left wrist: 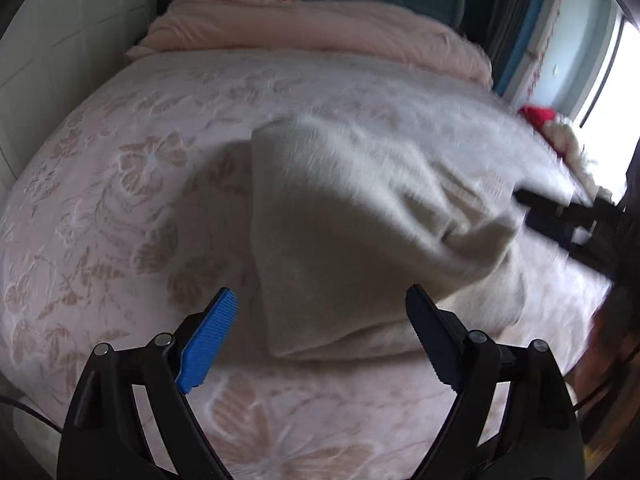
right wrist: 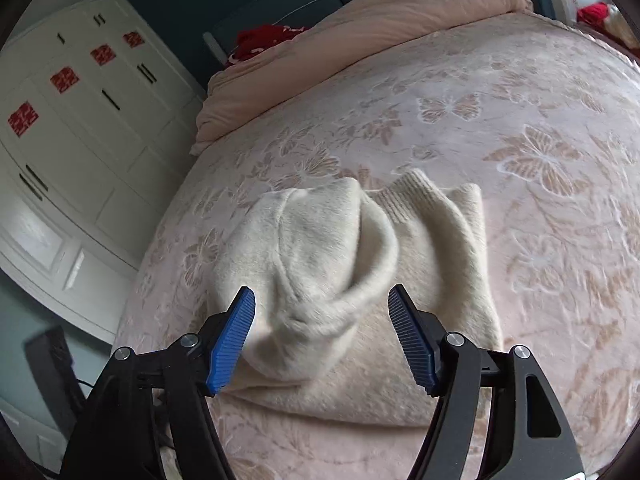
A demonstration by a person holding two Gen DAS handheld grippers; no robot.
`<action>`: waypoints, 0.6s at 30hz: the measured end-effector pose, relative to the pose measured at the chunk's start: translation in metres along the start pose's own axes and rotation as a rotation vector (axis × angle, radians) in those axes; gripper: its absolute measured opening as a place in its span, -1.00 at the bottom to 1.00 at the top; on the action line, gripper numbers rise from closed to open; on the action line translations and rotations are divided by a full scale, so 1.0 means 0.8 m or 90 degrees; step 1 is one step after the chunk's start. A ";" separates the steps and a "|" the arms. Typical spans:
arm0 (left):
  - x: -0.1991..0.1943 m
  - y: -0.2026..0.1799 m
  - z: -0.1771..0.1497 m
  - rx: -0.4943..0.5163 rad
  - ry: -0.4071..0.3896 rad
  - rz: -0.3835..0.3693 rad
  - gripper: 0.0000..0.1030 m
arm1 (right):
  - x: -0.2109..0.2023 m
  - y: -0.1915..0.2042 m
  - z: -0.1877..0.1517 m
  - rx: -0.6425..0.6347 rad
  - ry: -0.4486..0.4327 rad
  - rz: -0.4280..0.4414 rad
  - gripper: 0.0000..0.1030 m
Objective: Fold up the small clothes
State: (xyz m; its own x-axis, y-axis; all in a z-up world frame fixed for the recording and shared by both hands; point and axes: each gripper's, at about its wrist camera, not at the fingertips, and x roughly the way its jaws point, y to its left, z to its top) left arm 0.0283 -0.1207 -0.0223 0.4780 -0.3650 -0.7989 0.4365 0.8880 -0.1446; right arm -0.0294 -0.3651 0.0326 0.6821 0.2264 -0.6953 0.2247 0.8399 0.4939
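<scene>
left gripper (left wrist: 322, 336) fingers wide apart, nothing btwn them; cream sweater (left wrist: 352, 216) lies on floral bedspread (left wrist: 120, 184) just ahead of the tips, part-folded. right gripper (right wrist: 322, 338) also wide, pads not pressing; folded-over sleeve bulges btwn its tips.

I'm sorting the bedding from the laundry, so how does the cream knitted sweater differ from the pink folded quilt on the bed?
The cream knitted sweater is fuzzy knit and lies mid-bed, while the pink folded quilt is smooth and heaped at the far end. The sweater looks far smaller than the quilt, which spans the bed's width. Both are folded over and rest on the floral bedspread.
</scene>
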 end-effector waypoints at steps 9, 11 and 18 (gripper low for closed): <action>0.064 0.040 -0.030 -0.060 0.085 -0.045 0.06 | 0.067 0.005 -0.025 -0.039 0.101 -0.045 -0.60; 0.068 0.041 -0.026 -0.073 0.097 -0.071 -0.21 | 0.056 -0.001 -0.025 0.005 0.075 -0.011 -0.64; 0.063 0.025 -0.021 -0.041 0.104 -0.105 -0.13 | -0.023 -0.042 -0.053 0.060 -0.032 -0.022 -0.61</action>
State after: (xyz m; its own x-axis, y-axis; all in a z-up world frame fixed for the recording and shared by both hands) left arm 0.0480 -0.1169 -0.0754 0.2725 -0.4608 -0.8446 0.4458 0.8384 -0.3136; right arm -0.0790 -0.3770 0.0069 0.7065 0.1702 -0.6869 0.3122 0.7961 0.5184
